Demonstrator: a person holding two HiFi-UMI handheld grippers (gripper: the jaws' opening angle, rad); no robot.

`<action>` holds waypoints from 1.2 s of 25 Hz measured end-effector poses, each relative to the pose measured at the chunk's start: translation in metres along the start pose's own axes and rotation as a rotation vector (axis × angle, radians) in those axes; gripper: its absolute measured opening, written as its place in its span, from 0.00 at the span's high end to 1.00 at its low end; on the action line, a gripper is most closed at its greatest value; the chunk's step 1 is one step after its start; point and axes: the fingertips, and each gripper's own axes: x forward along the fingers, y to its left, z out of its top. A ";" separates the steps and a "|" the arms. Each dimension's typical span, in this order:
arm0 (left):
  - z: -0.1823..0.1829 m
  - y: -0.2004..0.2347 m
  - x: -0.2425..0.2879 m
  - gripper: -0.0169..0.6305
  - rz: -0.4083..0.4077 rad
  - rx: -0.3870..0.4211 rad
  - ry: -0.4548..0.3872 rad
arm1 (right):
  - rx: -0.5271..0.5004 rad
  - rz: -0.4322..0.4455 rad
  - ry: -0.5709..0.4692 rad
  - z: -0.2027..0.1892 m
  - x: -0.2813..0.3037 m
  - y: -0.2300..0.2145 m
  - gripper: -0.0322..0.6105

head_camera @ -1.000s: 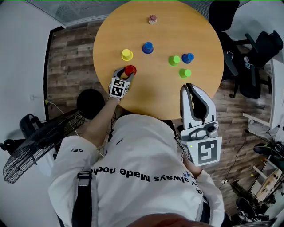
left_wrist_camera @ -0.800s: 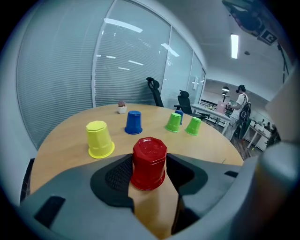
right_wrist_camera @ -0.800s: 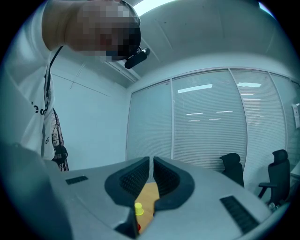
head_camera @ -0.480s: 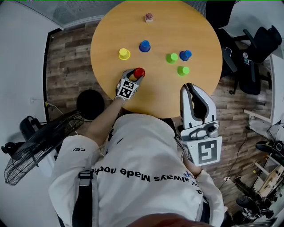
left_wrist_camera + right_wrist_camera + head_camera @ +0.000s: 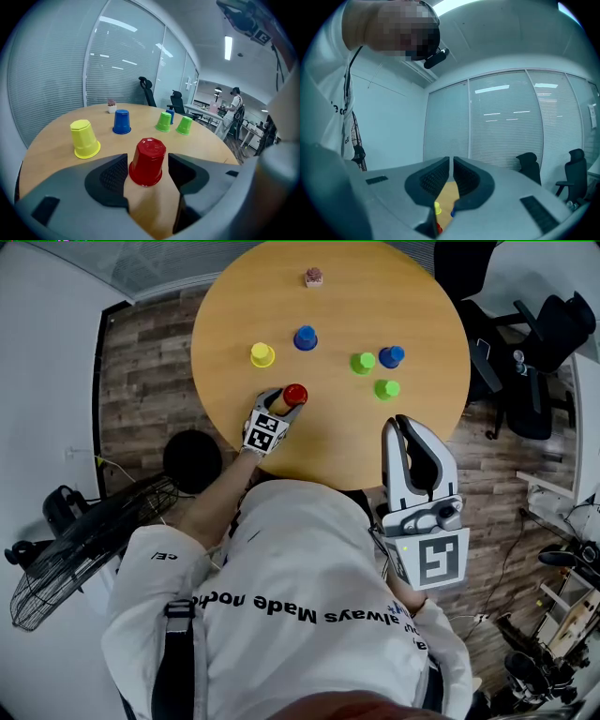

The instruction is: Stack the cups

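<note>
- Since a second ago, the left claw and the upturned red plastic cup have shifted rightward. The cup stands on the round wooden surface between wide jaws, seemingly unpinched, so we judge stacking hasn't started.
- The right claw is pinched together, empty.
- We read "always Made" on the white shirt.

Round table: six cups, small pot

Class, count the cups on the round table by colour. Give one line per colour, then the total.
Red cup: 1
Yellow cup: 1
Blue cups: 2
Green cups: 2
Total: 6
</note>
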 end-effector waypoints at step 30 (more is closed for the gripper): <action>0.038 0.161 0.011 0.56 0.207 -0.058 0.009 | -0.009 0.018 0.044 -0.008 0.019 0.000 0.88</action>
